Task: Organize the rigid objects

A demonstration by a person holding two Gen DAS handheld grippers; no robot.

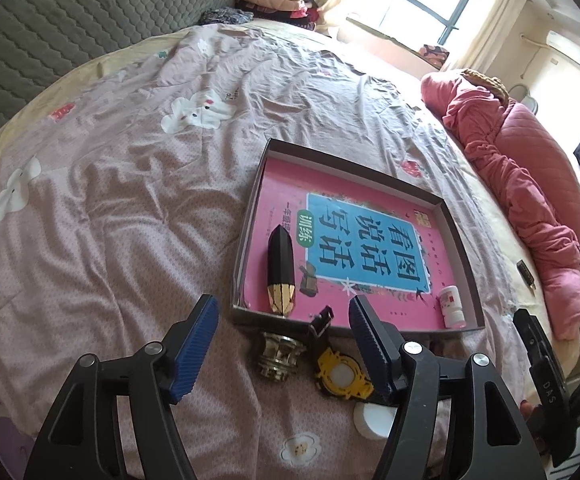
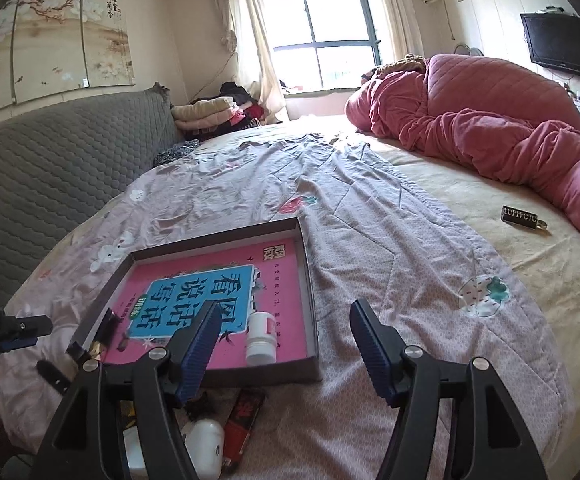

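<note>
While loose items remain on the bed (image 1: pixel 129 200) outside the box, sorting looks partway done, judging by the layout. Shallow grey tray box (image 1: pixel 460 232) lying flat on the pink bedspread, a pink-and-blue book (image 1: pixel 370 240) lining its floor. Already inside: black-and-gold faceted bottle (image 1: pixel 281 270) lying along the left wall, small white pill bottle (image 1: pixel 452 306) on its side in the near right corner.

Left gripper (image 1: pixel 281 352) spread wide, empty, hovering above the near edge of the box. Roughly between its fingers on the bedspread: brass-coloured metal fitting (image 1: pixel 279 360), and just beside it a yellow-and-black toy watch (image 1: pixel 342 376) with strap end touching the box wall. White round piece (image 1: pixel 374 420) nearer the camera, partly hidden by the right finger.

Right gripper (image 2: pixel 281 350) also wide and empty, over the near right corner of the box. Below it, outside the box: white bottle (image 2: pixel 205 448) and a red-and-black flat pack (image 2: pixel 243 416), side by side.

Likely step in hand: picking the next loose item. Next move for the left: descend, centre on the metal fitting, close without catching the watch, lift over the wall, set down on bare book. Small black tag (image 2: pixel 520 215) far off on the yellow sheet, well apart from the rest.
</note>
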